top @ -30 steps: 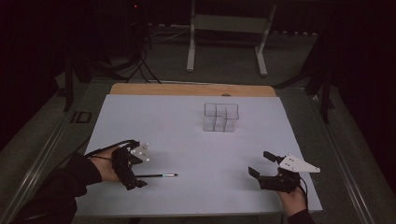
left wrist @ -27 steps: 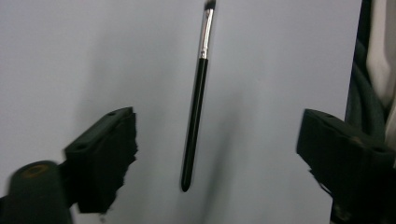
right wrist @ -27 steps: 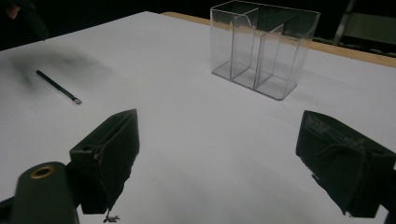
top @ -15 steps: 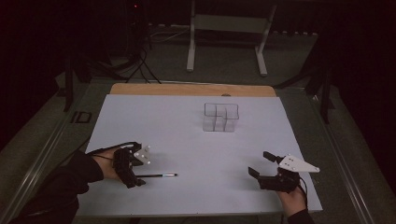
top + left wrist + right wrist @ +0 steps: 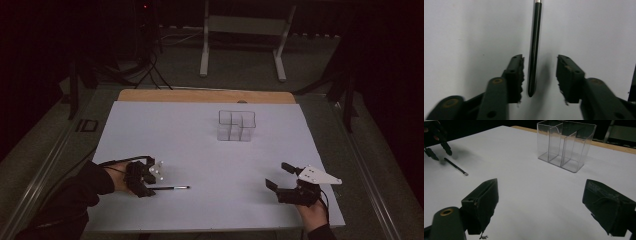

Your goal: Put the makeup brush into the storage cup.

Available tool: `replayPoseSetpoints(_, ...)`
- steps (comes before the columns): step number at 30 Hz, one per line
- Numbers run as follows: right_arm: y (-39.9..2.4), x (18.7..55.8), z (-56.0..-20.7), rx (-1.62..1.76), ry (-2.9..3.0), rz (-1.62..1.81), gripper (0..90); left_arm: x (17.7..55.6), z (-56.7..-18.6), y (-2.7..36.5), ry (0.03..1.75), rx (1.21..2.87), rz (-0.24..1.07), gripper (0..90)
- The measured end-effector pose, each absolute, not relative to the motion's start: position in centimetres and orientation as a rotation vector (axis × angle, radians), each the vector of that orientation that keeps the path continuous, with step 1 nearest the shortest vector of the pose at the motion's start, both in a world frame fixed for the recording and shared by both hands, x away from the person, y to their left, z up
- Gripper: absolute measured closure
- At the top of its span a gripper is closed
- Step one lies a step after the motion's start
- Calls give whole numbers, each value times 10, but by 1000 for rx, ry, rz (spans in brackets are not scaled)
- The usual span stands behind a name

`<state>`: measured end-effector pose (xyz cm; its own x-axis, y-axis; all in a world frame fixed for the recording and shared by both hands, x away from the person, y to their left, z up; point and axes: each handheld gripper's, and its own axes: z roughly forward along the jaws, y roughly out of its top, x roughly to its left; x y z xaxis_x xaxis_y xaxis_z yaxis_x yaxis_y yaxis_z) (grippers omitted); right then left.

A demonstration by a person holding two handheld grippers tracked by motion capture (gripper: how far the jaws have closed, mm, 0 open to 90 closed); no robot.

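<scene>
A slim, glossy black pen [image 5: 534, 47] with a silver metal tip lies flat on the matt white sheet that covers the desk [image 5: 200, 135], near the front left of that sheet in the high view, its tip pointing toward the middle. The left claw [image 5: 540, 75] straddles the pen's blunt back end: its two black jaws, faced with rough, frayed dark pads [image 5: 520, 75], stand a little apart on either side of the barrel, the left pad almost against it and the right pad clear of it, so nothing is pinched yet. These jaws have just been closing, with the pen between them. Against the earlier high views the left hand has dropped closer onto the pen's end, while the pen itself lies where it did. The right claw [image 5: 541, 205] rests near the front right corner of the sheet, its chunky black jaws spread wide with nothing between them, a grey three-cornered plate on top; it sits where it sat before. Toward the back middle of the desk stands a clear, hard plastic organiser [image 5: 237, 125], a box of thin see-through walls split into compartments, upright, unmoved and well apart from both claws. A strip of bare wood shows at the desk's far edge.
</scene>
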<state>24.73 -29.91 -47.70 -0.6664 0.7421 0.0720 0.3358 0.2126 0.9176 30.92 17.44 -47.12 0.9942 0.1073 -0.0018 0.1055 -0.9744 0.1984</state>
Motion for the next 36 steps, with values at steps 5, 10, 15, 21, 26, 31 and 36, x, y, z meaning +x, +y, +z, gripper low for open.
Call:
replayPoseSetpoints(5, -299, 247, -477, 1004, 2109, 1443, 135, 311, -475, 172, 124, 2966, 49, 678)
replayPoseSetpoints(10, -299, 247, -477, 1007, 2110, 1441, 135, 311, -480, 166, 98, 3004, 42, 722)
replayPoseSetpoints(15, -300, 247, -477, 1007, 2110, 1442, 135, 312, -483, 162, 83, 3034, 33, 771)
replayPoseSetpoints(21, -300, 247, -477, 1005, 2109, 1442, 135, 312, -484, 159, 73, 3050, 16, 837)
replayPoseSetpoints(26, -300, 247, -477, 1006, 2107, 1443, 135, 312, -482, 154, 72, 3093, 14, 846)
replayPoseSetpoints(31, -300, 247, -477, 1013, 2105, 1444, 135, 309, -477, 151, 71, 3075, 3, 849)
replayPoseSetpoints(36, -300, 247, -477, 1011, 2107, 1444, 135, 307, -467, 153, 109, 3031, -5, 850)
